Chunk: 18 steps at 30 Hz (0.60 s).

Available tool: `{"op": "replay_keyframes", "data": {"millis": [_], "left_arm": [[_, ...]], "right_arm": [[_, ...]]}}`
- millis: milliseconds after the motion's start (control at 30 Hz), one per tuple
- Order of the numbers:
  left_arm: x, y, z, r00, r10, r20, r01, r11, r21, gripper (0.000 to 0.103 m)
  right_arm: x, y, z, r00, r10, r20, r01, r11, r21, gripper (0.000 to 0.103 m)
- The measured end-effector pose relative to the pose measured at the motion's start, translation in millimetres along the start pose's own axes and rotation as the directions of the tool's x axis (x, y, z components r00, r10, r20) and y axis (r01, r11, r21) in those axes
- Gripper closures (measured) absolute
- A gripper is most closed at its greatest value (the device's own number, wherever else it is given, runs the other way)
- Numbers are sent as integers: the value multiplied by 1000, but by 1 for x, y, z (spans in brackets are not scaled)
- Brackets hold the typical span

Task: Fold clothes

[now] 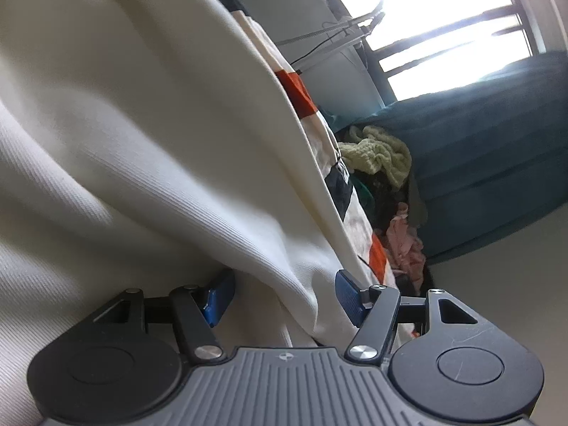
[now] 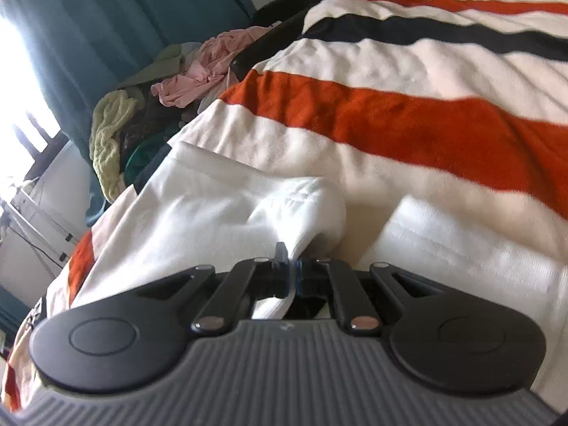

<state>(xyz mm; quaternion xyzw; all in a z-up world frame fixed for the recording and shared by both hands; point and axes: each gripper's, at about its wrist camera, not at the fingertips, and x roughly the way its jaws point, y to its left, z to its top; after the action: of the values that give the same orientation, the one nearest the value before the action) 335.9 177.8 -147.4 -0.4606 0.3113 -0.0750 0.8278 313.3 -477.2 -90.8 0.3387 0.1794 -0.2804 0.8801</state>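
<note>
A white ribbed garment [image 1: 142, 149] fills the left wrist view and lies on a striped blanket. My left gripper [image 1: 284, 293] is open, its blue pads wide apart, with a fold of the garment hanging between them. In the right wrist view the same white garment [image 2: 213, 206] lies on the blanket. My right gripper [image 2: 290, 269] is shut on a pinched fold of the garment and lifts it slightly.
The bed carries a white, orange and navy striped blanket [image 2: 408, 117]. A pile of loose clothes [image 2: 142, 106], pink, yellow-green and dark, sits at the bed's far end. Teal curtains [image 2: 99, 17] and a bright window [image 1: 443, 10] stand behind it.
</note>
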Motion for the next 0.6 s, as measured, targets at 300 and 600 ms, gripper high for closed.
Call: {"op": "replay_keyframes", "data": {"millis": [300,600], "left_arm": [[-21,-40,-18,995,64,71,-79,967,241,37],[-17,-71,-60,979,179,94,-202,863,463,36]], "right_arm": [[-14,13,34,994,35,102,-24,994,-105,96],[-4,-67,-13,999,-40,34,44,991,-126,96]]}}
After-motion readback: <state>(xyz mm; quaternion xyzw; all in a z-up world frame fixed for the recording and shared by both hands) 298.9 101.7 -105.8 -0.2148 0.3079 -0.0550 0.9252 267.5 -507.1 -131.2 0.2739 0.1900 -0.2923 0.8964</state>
